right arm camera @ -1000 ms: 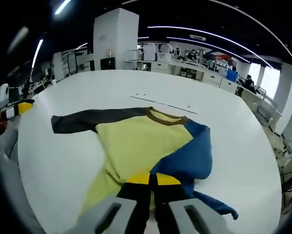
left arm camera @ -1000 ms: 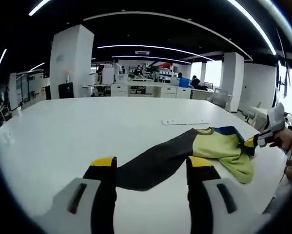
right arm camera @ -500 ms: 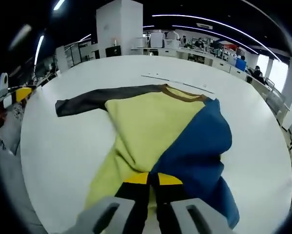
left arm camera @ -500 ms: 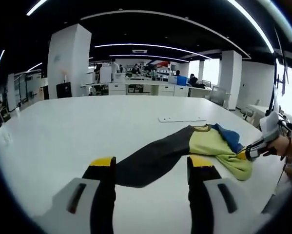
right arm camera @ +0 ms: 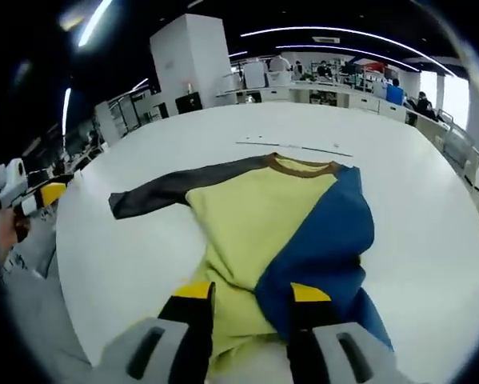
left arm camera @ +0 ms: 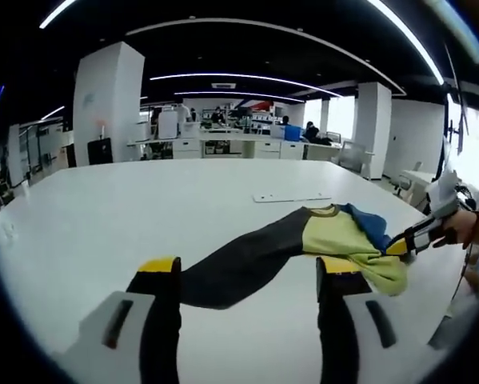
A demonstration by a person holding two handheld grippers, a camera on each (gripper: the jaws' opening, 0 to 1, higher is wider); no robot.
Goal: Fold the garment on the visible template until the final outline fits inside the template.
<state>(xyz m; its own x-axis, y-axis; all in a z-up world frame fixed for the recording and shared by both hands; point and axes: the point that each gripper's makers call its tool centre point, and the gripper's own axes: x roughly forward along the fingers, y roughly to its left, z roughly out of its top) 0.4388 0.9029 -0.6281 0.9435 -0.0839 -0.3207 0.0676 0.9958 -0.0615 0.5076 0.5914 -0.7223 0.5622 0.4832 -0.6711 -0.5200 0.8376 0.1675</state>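
Yellow, blue and charcoal garment lies rumpled at mid-frame on the white surface, folding not yet begun.
Both the right gripper and left gripper have fingers spread, empty; next, likely flatten and pinch a sleeve.

Garment hem: hidden behind the right tongs in the right gripper view. Template outline on the counter: too faint to trace. Left tongs: cut off at the picture's edge, jaw state indeterminate there.
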